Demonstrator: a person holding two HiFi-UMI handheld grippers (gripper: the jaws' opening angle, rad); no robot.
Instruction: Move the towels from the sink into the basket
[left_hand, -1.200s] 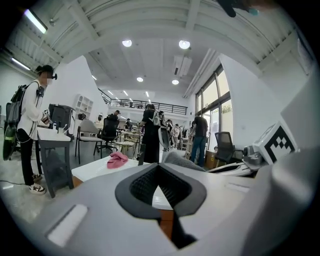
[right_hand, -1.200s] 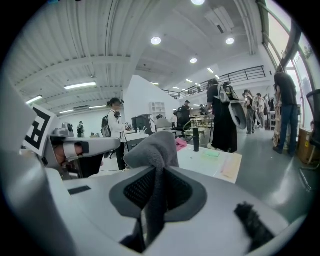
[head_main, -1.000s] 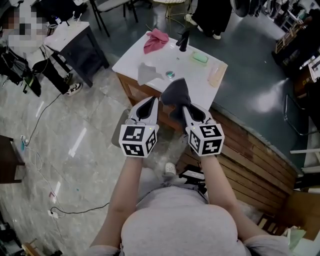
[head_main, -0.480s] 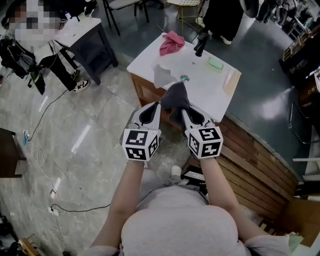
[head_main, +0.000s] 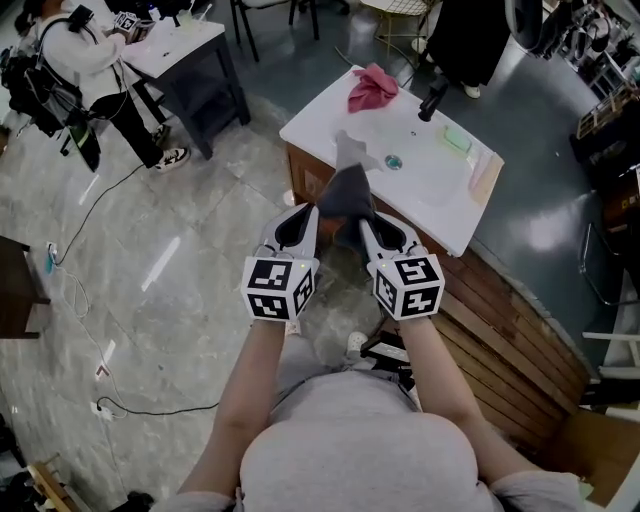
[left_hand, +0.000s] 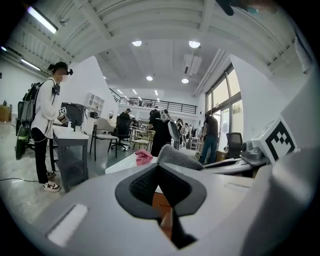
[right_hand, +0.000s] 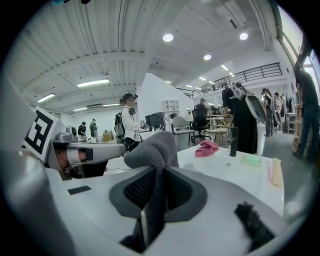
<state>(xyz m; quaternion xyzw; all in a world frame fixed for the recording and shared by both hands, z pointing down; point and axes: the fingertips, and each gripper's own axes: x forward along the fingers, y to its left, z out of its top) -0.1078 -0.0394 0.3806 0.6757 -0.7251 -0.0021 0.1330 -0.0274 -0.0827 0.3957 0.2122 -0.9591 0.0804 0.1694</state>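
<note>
The dark grey towel (head_main: 345, 195) is pinched in my right hand-held gripper (head_main: 362, 220). The right gripper view shows its jaws clamped on a fold of the cloth, which bunches up above the tips and hangs down between them. The towel is off the white sink (head_main: 430, 180) and held in the air at the sink's near edge, on my side of it. I count this one as lifted out but not delivered, because the basket shows in no view and I cannot say where it stands. My left hand-held gripper (head_main: 300, 215) rides just beside the right one. In its own view the jaws look drawn together with nothing between them, so it carries no part of the load. A pink towel (head_main: 372, 88) lies crumpled at the far corner of the sink top, beside the black tap (head_main: 433, 98). A pale grey cloth (head_main: 350, 150) near the front edge is, I judge, another towel. By my reading the job is early: one towel is in transit, at least one and probably two are left to fetch, and none is seen in a basket. A green bar (head_main: 457, 140) and a pale strip next to it sit on the sink's right side. Farther off, a person stands by a dark desk (head_main: 190, 45). I find no brand, label or legible writing anywhere. The only printed things are the black-and-white square markers on the cubes (head_main: 278, 290) of the two hand-held grippers, and those carry patterns, not words.
</note>
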